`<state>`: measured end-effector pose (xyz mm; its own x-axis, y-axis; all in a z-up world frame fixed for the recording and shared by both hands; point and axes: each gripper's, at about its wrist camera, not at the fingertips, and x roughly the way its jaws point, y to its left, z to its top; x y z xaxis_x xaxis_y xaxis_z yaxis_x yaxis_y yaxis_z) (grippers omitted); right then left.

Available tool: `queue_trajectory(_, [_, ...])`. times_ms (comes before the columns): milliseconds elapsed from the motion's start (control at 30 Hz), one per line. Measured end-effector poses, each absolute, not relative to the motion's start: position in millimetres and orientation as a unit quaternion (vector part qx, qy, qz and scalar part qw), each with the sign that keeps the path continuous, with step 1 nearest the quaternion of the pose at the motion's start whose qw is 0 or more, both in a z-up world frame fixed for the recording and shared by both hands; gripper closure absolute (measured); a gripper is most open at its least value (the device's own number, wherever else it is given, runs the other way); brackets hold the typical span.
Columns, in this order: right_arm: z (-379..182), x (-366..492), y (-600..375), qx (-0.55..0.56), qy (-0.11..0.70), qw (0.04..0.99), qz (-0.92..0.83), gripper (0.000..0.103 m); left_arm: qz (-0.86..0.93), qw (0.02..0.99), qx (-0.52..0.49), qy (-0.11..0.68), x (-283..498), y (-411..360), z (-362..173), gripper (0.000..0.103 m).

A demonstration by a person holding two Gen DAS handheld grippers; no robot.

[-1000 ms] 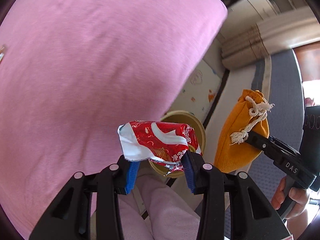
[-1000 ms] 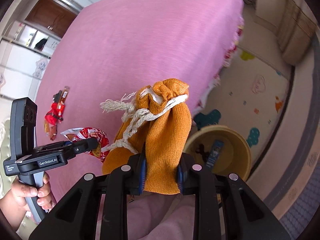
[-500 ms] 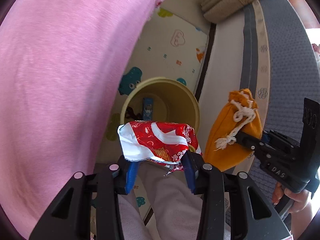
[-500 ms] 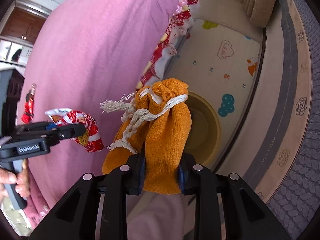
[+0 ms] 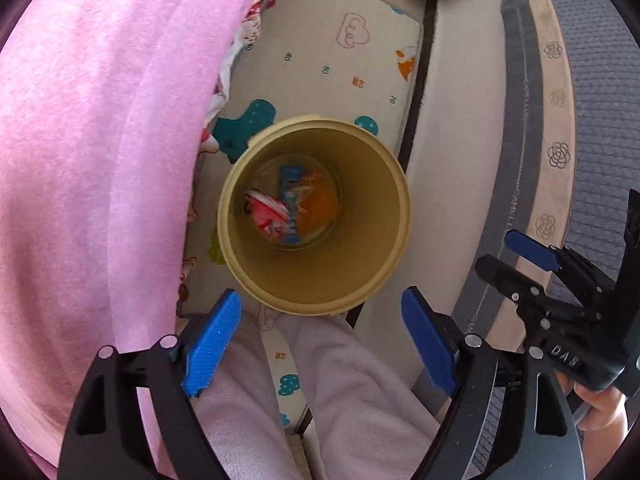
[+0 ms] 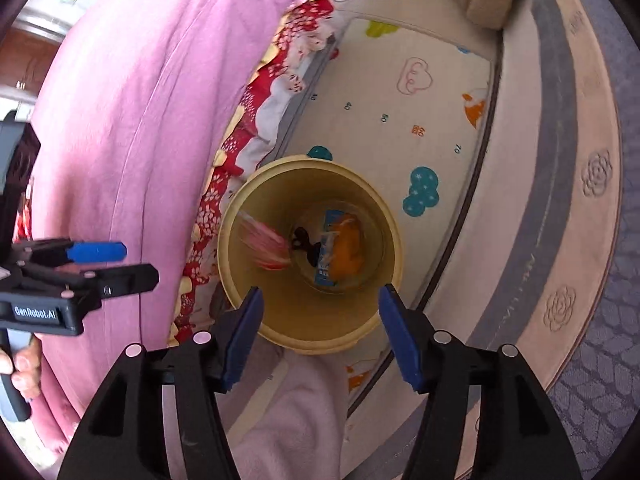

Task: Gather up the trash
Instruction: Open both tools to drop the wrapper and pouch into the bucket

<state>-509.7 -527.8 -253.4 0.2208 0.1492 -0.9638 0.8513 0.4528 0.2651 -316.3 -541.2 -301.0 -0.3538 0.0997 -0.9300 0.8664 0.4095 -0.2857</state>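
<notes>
Two grippers hang over the bin, and both of yours are spread wide with nothing between the pads: the left gripper (image 5: 320,340) and the right gripper (image 6: 320,336) each frame the yellow trash bin (image 5: 394,216) from above. The pink bedspread (image 5: 100,160) bulks up close on your left side, and its patterned skirt (image 6: 256,120) drapes down right beside the bin; swing either tool back carelessly and you could snag that fabric or nudge the bin over on the play mat (image 5: 340,40). The bin itself looks light, so a knock at the rim would likely tip it and spill what you have gathered.

Inside, the orange pouch (image 6: 348,252) lies at the bottom next to a blue wrapper (image 5: 290,208), while the red-and-white snack wrapper (image 6: 266,244) shows blurred, seemingly mid-fall against the inner wall. Whether it settles fully I cannot tell; a light wrapper can catch on the wall, so check before you turn away for more.
</notes>
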Motion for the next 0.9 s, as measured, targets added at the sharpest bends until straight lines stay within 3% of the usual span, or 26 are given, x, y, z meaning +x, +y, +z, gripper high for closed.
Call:
queue_trajectory(467, [-209.1,-474.4,-531.7,0.430,0.548,0.671,-0.253,0.044,-0.424,0.494,0.281,0.705,-288.2,-518.9,-255.5,0.021])
queue_trajectory(900, [-133.6,-298.3,-475.7,0.325,0.563,0.752,-0.108,0.044,-0.353,0.617,0.149,0.687,-160.6,-396.4,-170.8,0.021])
